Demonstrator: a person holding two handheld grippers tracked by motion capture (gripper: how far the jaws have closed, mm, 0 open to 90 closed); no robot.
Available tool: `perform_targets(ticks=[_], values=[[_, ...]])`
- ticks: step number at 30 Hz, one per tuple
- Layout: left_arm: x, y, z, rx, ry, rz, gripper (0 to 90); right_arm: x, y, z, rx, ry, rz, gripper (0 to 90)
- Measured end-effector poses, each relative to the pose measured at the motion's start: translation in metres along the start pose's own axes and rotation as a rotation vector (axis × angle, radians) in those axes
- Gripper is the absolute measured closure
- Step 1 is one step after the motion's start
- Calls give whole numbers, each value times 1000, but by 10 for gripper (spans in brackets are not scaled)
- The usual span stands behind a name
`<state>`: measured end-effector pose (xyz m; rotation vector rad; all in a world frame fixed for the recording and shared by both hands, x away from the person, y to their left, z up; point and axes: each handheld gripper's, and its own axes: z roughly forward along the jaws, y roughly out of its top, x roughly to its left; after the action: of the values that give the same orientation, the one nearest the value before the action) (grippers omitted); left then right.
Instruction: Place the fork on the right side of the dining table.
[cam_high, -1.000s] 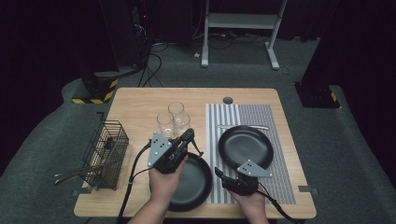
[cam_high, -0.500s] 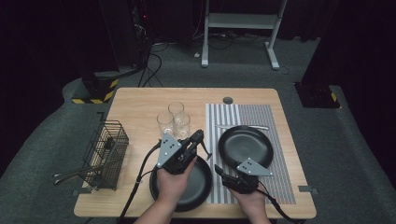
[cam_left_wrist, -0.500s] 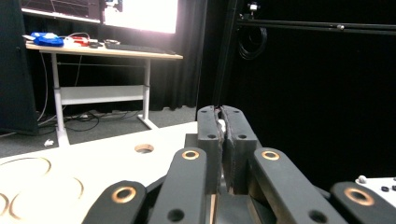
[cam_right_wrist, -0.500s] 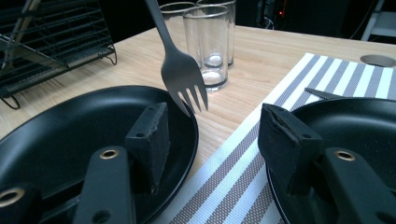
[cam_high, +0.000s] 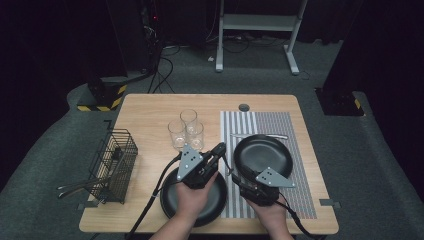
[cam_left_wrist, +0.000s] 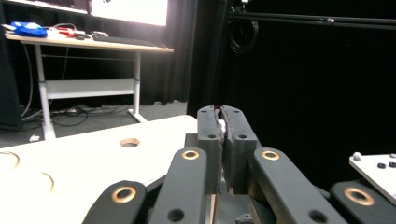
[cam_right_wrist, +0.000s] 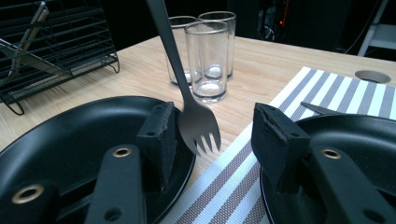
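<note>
The left gripper (cam_high: 218, 150) is clamped on the handle of a grey metal fork (cam_right_wrist: 198, 122), which hangs tines down from it. In the right gripper view the fork's head dangles between the jaws of the right gripper (cam_right_wrist: 212, 135), just beside the left-hand pad, with the other pad well apart from it; these jaws have just been closing but do not yet press on it. Under the left pad lies a round black plate (cam_right_wrist: 70, 144) on the bare wooden table (cam_high: 150, 115); under the right one, a second black plate (cam_right_wrist: 364, 140) sits on a grey striped placemat (cam_right_wrist: 233, 182). Beyond the fork stand three clear drinking glasses (cam_right_wrist: 208, 60), and off to the left a black wire cutlery basket (cam_high: 114, 165).
</note>
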<state>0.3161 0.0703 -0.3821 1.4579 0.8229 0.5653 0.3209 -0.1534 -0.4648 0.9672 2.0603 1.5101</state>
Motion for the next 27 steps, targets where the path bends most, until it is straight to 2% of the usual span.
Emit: perform_targets(ticks=[9, 23, 27], values=[[-9, -7, 6, 23, -22, 8, 867, 4, 3, 3, -7, 19, -8, 554], [-18, -17, 8, 53, -43, 24, 867, 8, -2, 8, 7, 31, -20, 617], [-20, -20, 9, 61, -45, 21, 867, 8, -4, 8, 7, 32, -23, 661]])
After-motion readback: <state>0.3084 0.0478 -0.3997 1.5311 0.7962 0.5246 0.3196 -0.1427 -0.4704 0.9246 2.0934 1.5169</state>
